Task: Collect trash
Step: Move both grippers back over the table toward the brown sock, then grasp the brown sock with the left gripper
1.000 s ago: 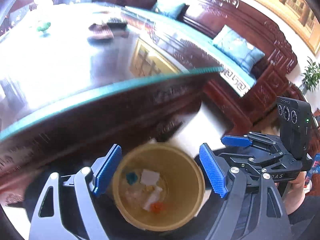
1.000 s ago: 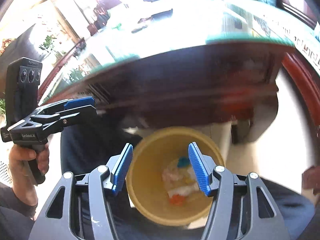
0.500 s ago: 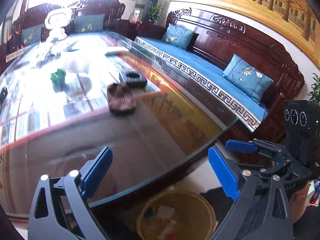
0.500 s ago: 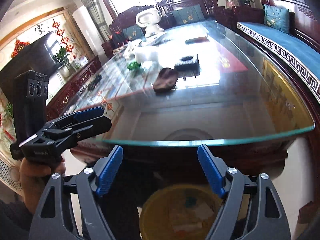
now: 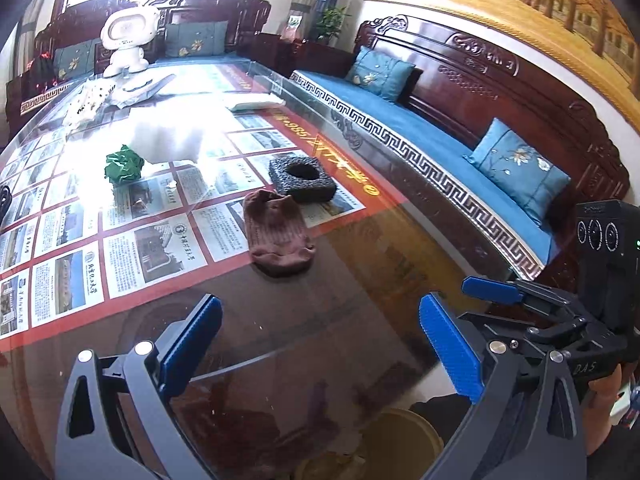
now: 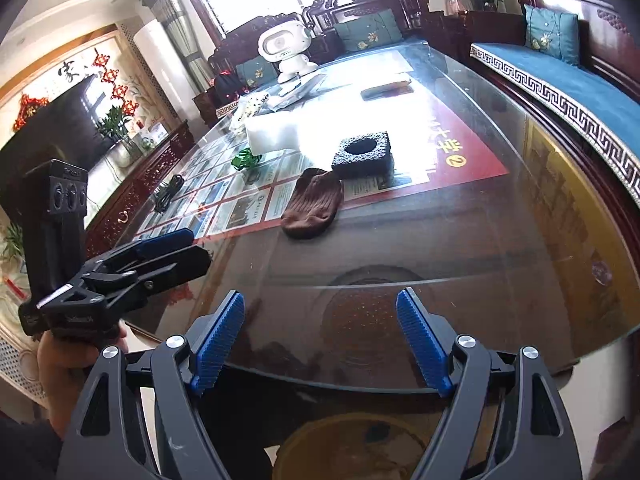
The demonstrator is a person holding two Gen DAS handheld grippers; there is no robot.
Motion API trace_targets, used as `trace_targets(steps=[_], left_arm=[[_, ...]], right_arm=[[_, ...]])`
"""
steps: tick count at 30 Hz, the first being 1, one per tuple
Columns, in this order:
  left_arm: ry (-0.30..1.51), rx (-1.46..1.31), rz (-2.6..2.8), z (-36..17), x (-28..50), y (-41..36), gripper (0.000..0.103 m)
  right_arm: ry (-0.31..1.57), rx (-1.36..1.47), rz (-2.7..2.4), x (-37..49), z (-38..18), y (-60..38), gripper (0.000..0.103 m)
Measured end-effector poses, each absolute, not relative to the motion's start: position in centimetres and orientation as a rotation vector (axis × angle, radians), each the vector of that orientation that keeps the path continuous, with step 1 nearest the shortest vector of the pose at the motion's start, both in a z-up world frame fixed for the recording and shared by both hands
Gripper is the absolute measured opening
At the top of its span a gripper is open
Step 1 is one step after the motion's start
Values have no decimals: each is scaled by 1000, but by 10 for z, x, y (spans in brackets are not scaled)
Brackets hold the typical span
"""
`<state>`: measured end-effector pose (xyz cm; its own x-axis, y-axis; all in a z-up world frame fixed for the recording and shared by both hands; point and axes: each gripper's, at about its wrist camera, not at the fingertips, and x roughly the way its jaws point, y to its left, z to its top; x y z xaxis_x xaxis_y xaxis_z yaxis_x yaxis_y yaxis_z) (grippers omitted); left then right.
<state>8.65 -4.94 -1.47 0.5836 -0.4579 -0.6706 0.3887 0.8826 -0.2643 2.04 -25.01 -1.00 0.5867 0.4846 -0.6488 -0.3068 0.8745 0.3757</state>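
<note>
Hovering: left gripper (image 5: 320, 344), right gripper (image 6: 320, 336) apart, empty | brown sock (image 5: 278, 236) ahead | bin (image 6: 352, 448) probably below

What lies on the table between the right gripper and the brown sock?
Nothing: bare glass tabletop separates the right gripper from the brown sock, clearest in the right wrist view.

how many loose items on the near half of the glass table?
3: brown sock nearest, black foam block just behind it, green crumpled wad further left. Glare may hide more.
</note>
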Motion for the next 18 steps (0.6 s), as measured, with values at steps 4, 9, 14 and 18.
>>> trace_targets(steps=[4, 9, 14, 18], left_arm=[[835, -80, -475, -26, 107, -54, 99], [899, -75, -430, -46, 149, -63, 99], [933, -37, -387, -60, 180, -76, 99], [943, -8, -347, -66, 200, -83, 99]], right_arm=[[834, 235, 463, 34, -16, -255, 76], [824, 256, 459, 47, -19, -264, 76], [820, 262, 472, 56, -22, -269, 76], [828, 266, 483, 64, -27, -273, 76]])
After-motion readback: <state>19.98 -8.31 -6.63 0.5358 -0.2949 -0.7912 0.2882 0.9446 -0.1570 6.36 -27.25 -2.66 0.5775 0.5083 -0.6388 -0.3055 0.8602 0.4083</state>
